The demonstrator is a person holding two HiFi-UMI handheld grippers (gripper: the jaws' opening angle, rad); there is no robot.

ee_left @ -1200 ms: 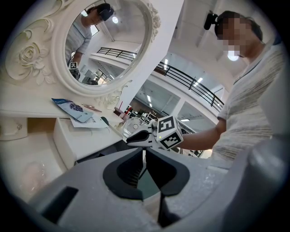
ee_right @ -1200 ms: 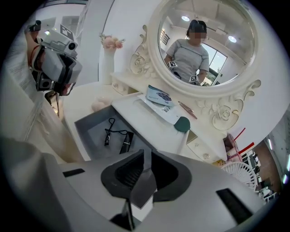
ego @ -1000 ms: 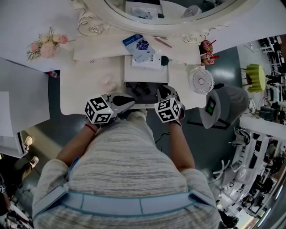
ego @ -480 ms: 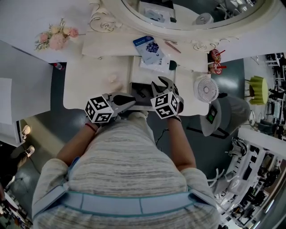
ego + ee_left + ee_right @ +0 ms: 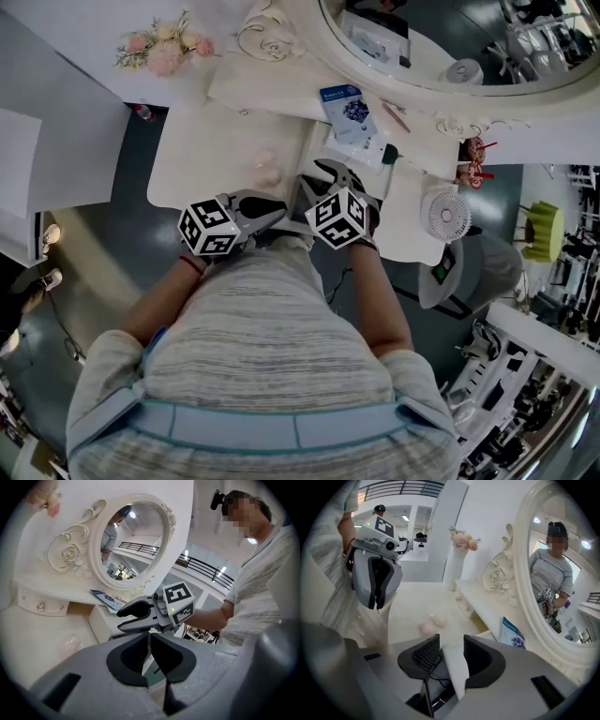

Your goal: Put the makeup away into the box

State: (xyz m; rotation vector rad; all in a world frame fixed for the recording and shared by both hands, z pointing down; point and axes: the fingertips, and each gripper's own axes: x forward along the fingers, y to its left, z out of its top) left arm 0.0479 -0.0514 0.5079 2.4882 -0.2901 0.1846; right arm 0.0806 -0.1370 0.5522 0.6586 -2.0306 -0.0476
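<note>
The right gripper [image 5: 451,644] hangs tilted down over the open box [image 5: 453,667] set into the front of the white dressing table [image 5: 206,150]. Its jaws have just been opening and stand well apart with nothing pinched; only the box's white wall shows through the gap. The nearest loose piece is a pale pink thing [image 5: 429,623], too blurred to name, lying on the bare tabletop beyond the jaws and to their left, clear of both grippers. The left gripper [image 5: 150,634] is held almost level beside the right one, its jaws closed together on nothing, pointing across towards the right gripper's side. Inside the box it is dark, with a thin cord-like line showing, and I cannot tell what else lies there. On the raised shelf behind the box a blue packet [image 5: 350,108] lies flat, with a pink pencil [image 5: 396,114] just beside it on the side towards the fan, both outside the box. An oval mirror [image 5: 131,541] in a carved white frame rises behind the shelf and reflects the person in a striped grey top. A bunch of pink flowers [image 5: 164,52] stands off to the left, a small white fan [image 5: 448,214] sits at the table's right end, and the floor [image 5: 112,253] around is dark grey.
</note>
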